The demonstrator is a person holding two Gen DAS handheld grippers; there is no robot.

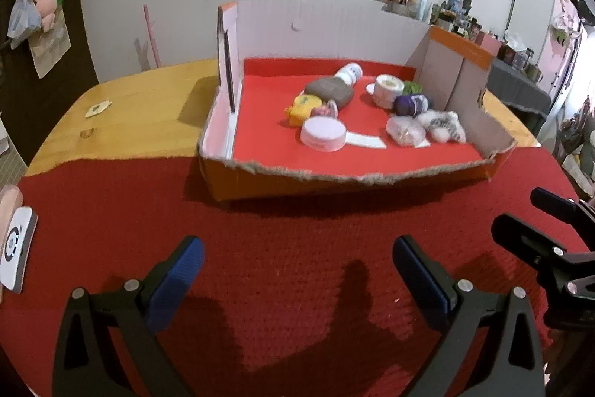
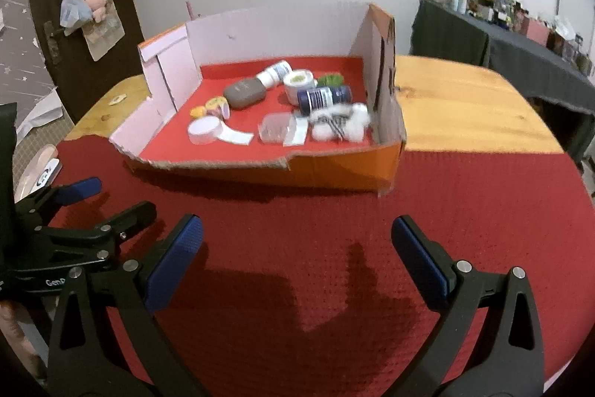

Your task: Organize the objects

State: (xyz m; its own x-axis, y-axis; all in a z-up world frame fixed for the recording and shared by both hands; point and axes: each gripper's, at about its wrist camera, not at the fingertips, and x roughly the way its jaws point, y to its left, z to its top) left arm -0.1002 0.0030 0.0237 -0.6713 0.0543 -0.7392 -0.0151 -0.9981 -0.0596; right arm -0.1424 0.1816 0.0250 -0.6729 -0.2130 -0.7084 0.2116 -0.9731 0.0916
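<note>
Left wrist view. My left gripper (image 1: 297, 270): jaws spread wide, blue pads (image 1: 178, 281) bare, holding nothing, touching nothing; tilted down over the red cloth (image 1: 297, 211). Ahead of it: torn cardboard box (image 1: 238, 173), red-lined. Contents, grouped toward the far right of the gripper's line: grey pouch (image 1: 329, 91), white bottle (image 1: 349, 74), yellow toy (image 1: 301, 108), roll of white tape (image 1: 322, 134), second tape roll (image 1: 388, 88), dark purple bottle (image 1: 412, 105), clear bag (image 1: 405, 131), white fluffy bundle (image 1: 444, 125). My right gripper (image 1: 520, 214) shows at the right edge.

Right wrist view. My right gripper (image 2: 297, 248): jaws at full spread, empty, clear of the cloth, angled down. Box (image 2: 334, 170) straight ahead, well apart from the fingertips; the same items sit inside. My left gripper (image 2: 119, 199) lies just beside, to the left, jaws parted. Bare wooden table (image 2: 465, 106) beyond the cloth, ahead to the right.
</note>
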